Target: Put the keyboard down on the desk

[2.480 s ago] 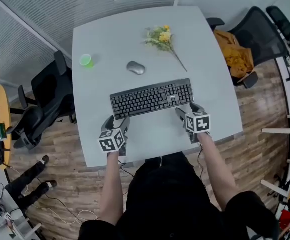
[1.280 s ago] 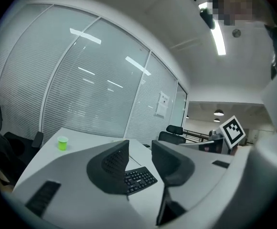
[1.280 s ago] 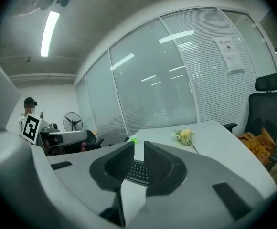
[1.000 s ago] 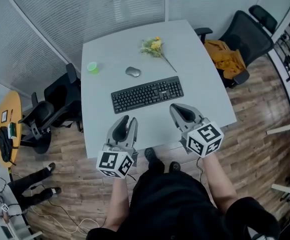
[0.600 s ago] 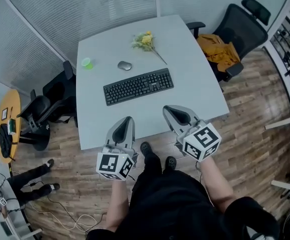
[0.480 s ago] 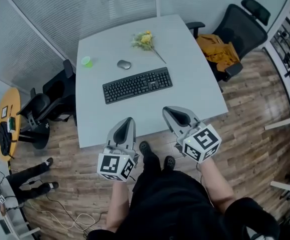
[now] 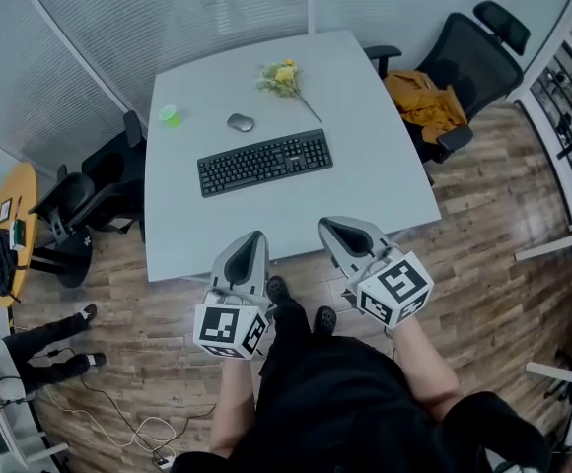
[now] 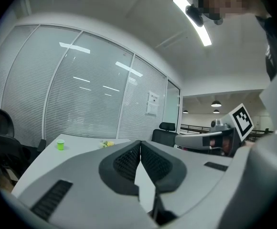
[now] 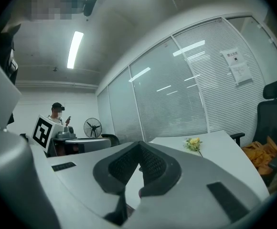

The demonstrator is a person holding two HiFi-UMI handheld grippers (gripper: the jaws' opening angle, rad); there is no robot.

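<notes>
Backed off, both of them: the keyboard (image 7: 264, 162) lies flat mid-desk (image 7: 375, 156), well inside the near edge. Left gripper (image 7: 254, 236) and right gripper (image 7: 327, 228) hang beyond that edge, jaws together, empty. Job looks done, seemingly nothing left.

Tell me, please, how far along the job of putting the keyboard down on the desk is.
Done, it seems: the keyboard lies flat on the desk, near the mouse, with nothing touching it. In hand: nothing; the left gripper and right gripper are both shut and empty, held short of the desk's near edge. Left: nothing visible.
</notes>
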